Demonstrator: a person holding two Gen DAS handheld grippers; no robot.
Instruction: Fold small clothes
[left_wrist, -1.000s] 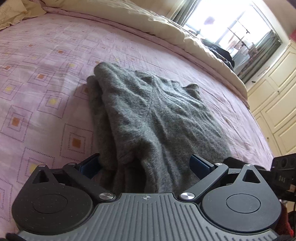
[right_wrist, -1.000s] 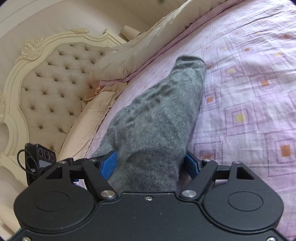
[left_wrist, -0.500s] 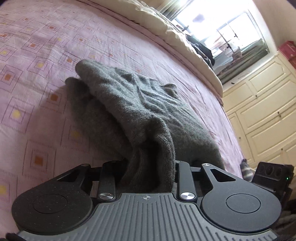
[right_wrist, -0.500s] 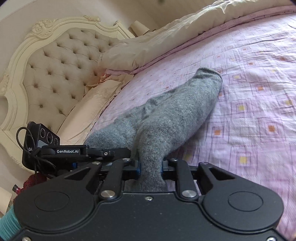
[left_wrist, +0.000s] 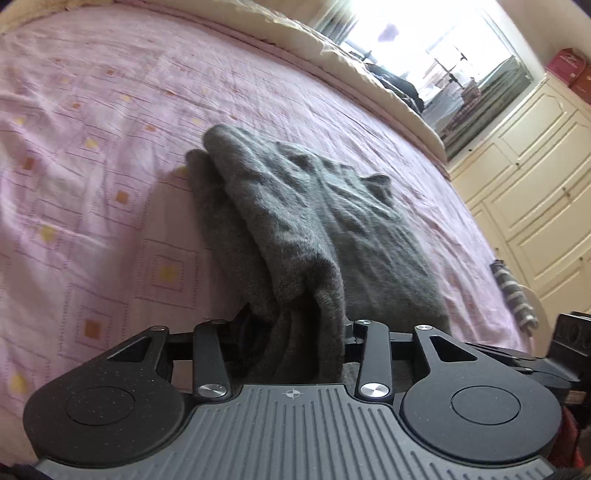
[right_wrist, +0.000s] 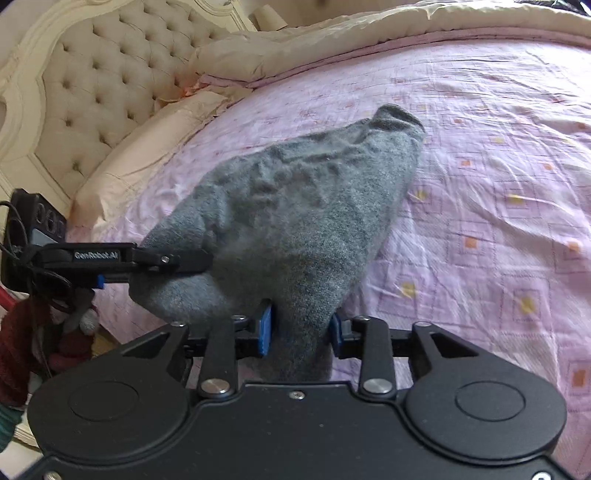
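Nearest the lens, the left gripper (left_wrist: 295, 332) pinches a bunched near corner of the grey knit (left_wrist: 314, 221), fingers closed on the cloth; the right gripper (right_wrist: 299, 328) does the same at the other near corner, its blue pads (right_wrist: 265, 326) pressed against the wool. Between the two the near edge is lifted off the bed (left_wrist: 110, 184) — the far part of the garment lies flat on the pink sheet, already doubled along one side. The step in hand looks like a fold of the near edge over the far one. Next both grips should travel forward together, level, then release over the far hem — beyond that, only pillows (right_wrist: 295, 48) and headboard (right_wrist: 92, 74)
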